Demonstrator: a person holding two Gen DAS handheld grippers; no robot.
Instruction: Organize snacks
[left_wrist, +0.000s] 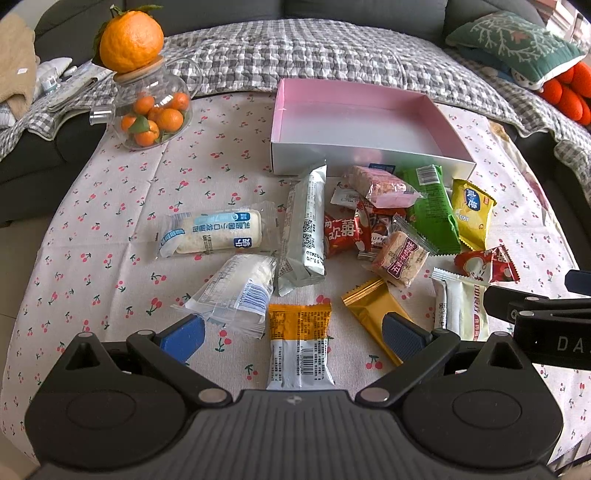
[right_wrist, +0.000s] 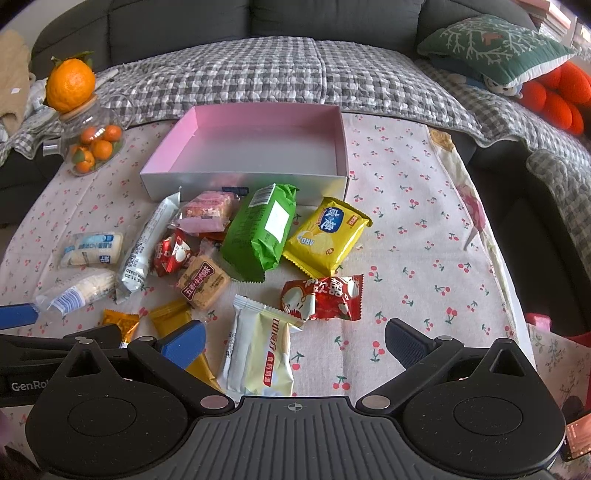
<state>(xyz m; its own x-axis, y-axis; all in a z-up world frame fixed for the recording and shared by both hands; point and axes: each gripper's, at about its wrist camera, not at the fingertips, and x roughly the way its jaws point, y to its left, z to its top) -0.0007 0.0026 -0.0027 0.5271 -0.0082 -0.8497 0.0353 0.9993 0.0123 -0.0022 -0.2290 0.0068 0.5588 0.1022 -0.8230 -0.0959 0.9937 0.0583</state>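
Your left gripper (left_wrist: 291, 338) and right gripper (right_wrist: 293, 345) hover with jaws released, holding nothing. Loose snack packets (right_wrist: 258, 229) lie just in front of the shallow pink-lined cardboard box (right_wrist: 255, 146), which holds none.

Tablecloth (left_wrist: 110, 206): matt woven cloth with a cherry print, creased. Box (right_wrist: 258, 177): smooth cardboard, satin white outside, pink inside. Green packet (right_wrist: 264, 229), yellow packet (right_wrist: 328, 236) and red packet (right_wrist: 321, 297): glossy, crinkled plastic film. Bread wrapper (left_wrist: 214, 234): clear, shiny film. Teapot (left_wrist: 151, 107): transparent glass with a pale wooden lid. Sofa cover (right_wrist: 258, 70): quilted checked fabric. Left gripper (left_wrist: 293, 334): matt black plastic with ribbed blue pads and metal pins.
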